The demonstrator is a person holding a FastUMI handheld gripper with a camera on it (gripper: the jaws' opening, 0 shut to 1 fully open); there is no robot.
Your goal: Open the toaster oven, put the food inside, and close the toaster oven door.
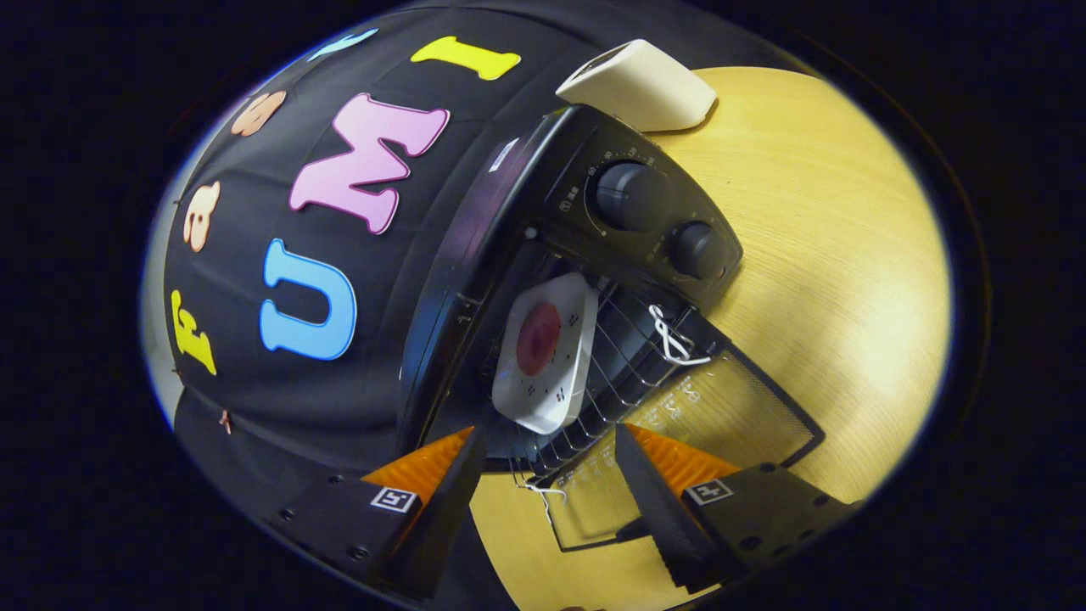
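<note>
The black toaster oven (543,195) stands on the wooden table (848,255) with two round knobs (632,195) on its front panel. Its glass door (730,412) is swung fully down and lies flat over the table. A white square dish (564,386) carrying a round red piece of food (539,338) rests on the wire rack (624,356) inside the oven's mouth. My gripper (550,433) is open just in front of the dish and rack, above the lowered door. Neither finger touches anything.
A cream-coloured box-shaped appliance (640,81) stands on the table beside the oven's knob end. White string (672,337) is tied at the door's hinge corners. The black cloth wall (280,399) hangs close behind the oven. Bare wood spreads beyond the door.
</note>
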